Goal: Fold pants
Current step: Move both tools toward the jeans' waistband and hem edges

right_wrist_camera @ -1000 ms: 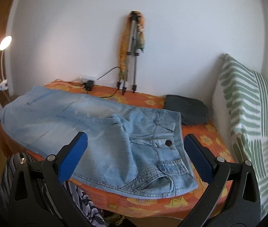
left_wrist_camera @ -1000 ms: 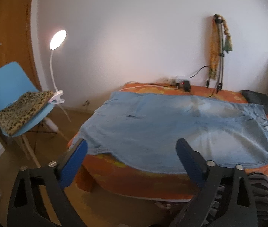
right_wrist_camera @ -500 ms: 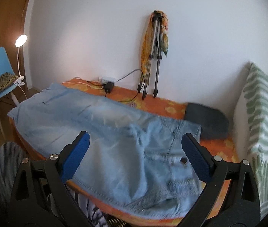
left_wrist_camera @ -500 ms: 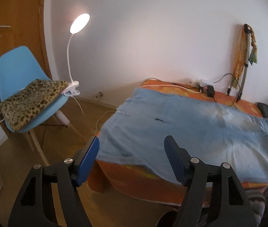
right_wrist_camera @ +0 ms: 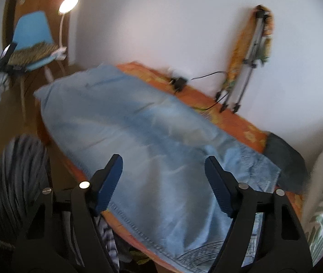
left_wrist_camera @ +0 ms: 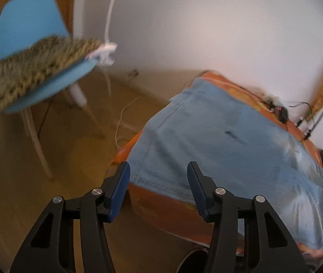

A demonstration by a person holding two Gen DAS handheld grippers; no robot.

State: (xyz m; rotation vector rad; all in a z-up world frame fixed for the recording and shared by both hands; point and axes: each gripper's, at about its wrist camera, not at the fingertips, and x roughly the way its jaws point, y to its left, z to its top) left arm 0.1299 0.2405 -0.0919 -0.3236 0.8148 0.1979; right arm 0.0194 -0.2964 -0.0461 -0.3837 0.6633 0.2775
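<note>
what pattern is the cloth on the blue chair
Leopard-like brown and tan spots on the cloth; clearest in the left wrist view, though blurred.

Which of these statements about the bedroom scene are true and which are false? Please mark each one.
1. The jeans lie spread on the orange bed cover. True.
2. The chair is red. False: it is blue.
3. The tripod leans against the wall. True.
4. The left claw already grips the jeans. False: it is closing, but its fingers do not press any cloth.
5. The lamp is off. False: it is lit.
</note>
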